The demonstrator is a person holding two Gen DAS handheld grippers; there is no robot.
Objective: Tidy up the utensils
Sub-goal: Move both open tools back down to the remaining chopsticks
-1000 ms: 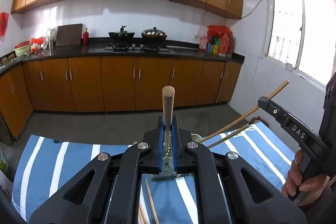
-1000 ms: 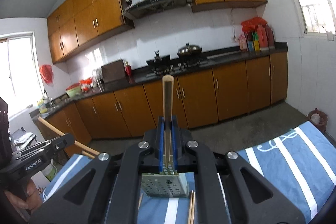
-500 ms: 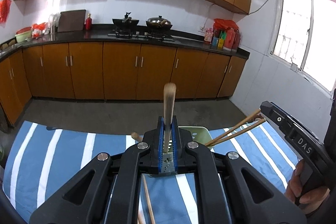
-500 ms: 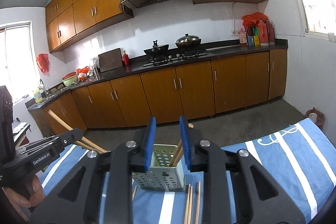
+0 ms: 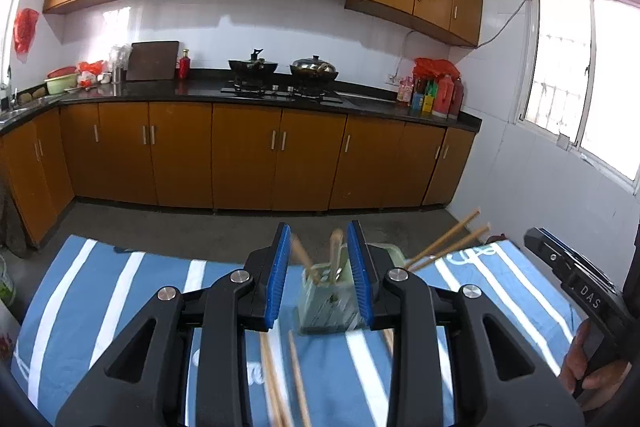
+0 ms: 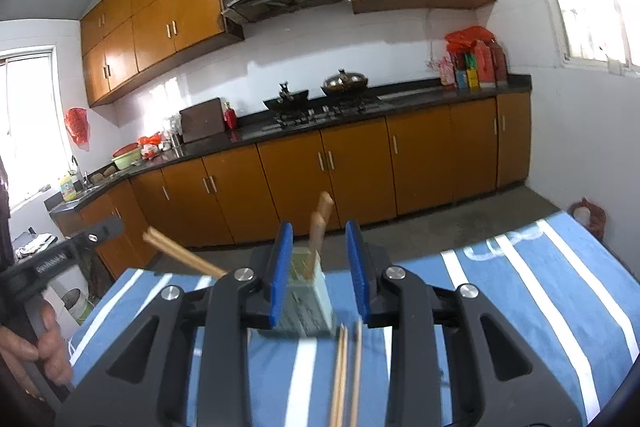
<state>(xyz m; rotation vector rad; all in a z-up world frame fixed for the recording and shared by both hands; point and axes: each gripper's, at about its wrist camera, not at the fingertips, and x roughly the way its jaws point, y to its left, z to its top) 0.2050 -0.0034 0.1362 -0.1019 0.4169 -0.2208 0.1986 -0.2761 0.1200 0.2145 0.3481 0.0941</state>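
Chopsticks [image 6: 345, 375], light, stiff and slippery, lay at six o'clock of the green holder [image 6: 306, 301] as we eased open our left gripper [image 5: 320, 275] and right gripper [image 6: 319, 273], both empty; mid-shaft looked the surest hold.

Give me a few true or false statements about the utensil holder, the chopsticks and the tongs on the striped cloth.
1. The green utensil holder stands on a blue and white striped cloth. True.
2. The holder is empty. False: wooden handles stick up out of it.
3. Loose chopsticks lie on the cloth in front of the holder. True.
4. The right tongs clamp a chopstick. False: their jaws are opening, with nothing pressed between the pads.
5. The left tongs grip the holder. False: they are opening, clear of it.
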